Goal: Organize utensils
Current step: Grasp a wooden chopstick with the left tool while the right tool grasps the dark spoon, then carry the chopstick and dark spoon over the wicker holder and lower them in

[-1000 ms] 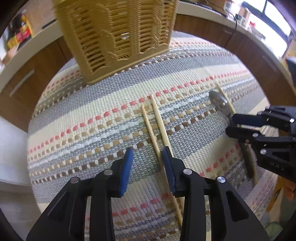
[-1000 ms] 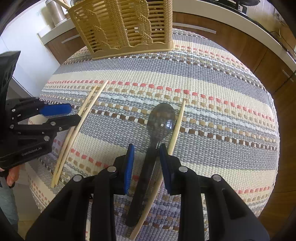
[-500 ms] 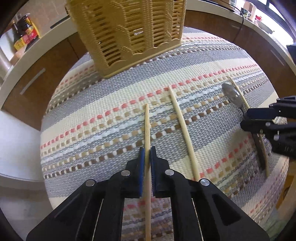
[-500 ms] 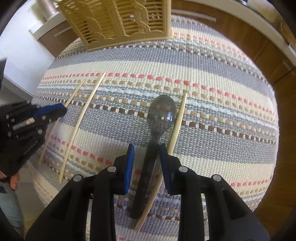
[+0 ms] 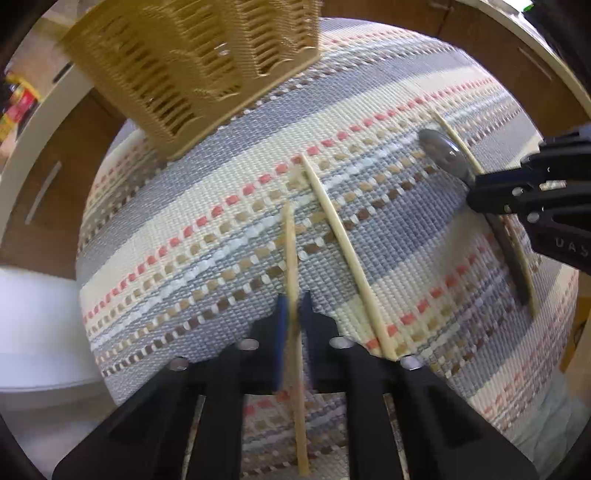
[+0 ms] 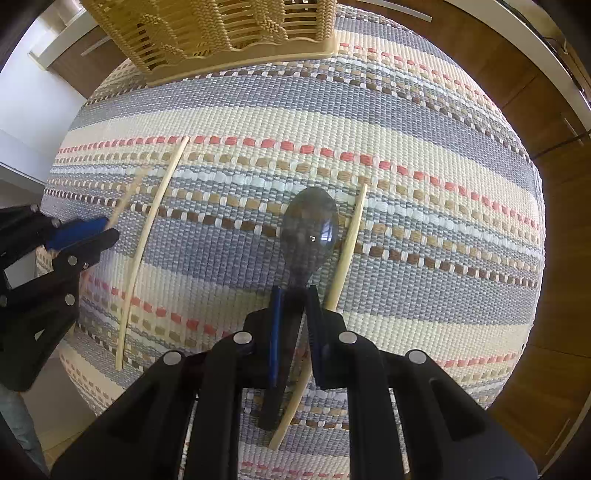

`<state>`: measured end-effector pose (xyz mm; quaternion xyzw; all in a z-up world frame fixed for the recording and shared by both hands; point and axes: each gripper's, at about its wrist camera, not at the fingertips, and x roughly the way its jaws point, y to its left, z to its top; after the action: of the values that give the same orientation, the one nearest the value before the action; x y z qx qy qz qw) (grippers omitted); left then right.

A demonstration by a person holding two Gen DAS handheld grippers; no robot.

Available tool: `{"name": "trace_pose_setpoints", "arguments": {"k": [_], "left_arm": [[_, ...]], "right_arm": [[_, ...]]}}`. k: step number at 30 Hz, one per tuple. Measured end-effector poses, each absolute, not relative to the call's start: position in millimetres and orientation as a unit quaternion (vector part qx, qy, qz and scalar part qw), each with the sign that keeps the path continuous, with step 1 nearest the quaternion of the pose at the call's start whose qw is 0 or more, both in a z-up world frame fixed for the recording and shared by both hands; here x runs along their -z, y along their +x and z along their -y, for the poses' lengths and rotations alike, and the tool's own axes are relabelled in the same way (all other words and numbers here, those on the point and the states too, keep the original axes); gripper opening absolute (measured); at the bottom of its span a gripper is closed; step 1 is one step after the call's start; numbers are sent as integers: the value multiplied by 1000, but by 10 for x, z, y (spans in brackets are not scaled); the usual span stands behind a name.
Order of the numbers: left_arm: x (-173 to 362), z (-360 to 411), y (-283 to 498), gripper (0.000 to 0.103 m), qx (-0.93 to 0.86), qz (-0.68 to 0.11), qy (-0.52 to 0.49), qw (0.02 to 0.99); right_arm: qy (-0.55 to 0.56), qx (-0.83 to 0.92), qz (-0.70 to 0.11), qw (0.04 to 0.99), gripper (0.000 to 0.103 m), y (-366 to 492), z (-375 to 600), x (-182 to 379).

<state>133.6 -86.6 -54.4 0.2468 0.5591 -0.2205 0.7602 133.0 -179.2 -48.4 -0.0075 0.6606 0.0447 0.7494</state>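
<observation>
My left gripper [image 5: 293, 301] is shut on a wooden chopstick [image 5: 291, 254] and holds it tilted above the striped woven mat [image 5: 221, 192]. A second chopstick [image 5: 345, 254] lies on the mat just right of it. My right gripper [image 6: 293, 295] is shut on the dark handle of a black spoon [image 6: 310, 229], whose bowl points away from me. A third chopstick [image 6: 351, 236] lies along the spoon's right side. The left gripper also shows in the right wrist view [image 6: 88, 236], at the left edge.
A tan wicker utensil basket [image 5: 192, 62] stands at the far side of the mat; it also shows in the right wrist view [image 6: 221, 33]. Wooden cabinets and a white counter edge [image 5: 524, 48] surround the mat.
My left gripper closed on one chopstick of the pair and lifted it off the mat, tilting. My right gripper narrowed onto the spoon handle. The basket looks nearer in both views.
</observation>
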Motion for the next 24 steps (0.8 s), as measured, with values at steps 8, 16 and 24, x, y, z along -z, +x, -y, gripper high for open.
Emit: {"name": "trace_pose_setpoints", "arguments": {"k": [8, 16, 24], "left_arm": [[86, 545, 1263, 4, 254, -504, 119, 817], [-1072, 426, 1131, 4, 263, -333, 64, 903], [-1873, 347, 1203, 4, 223, -186, 17, 957]], "right_arm": [[35, -89, -616, 782, 10, 1211, 1866, 191], [62, -128, -510, 848, 10, 1189, 2018, -659], [59, -145, -388, 908, 10, 1337, 2078, -1455]]}}
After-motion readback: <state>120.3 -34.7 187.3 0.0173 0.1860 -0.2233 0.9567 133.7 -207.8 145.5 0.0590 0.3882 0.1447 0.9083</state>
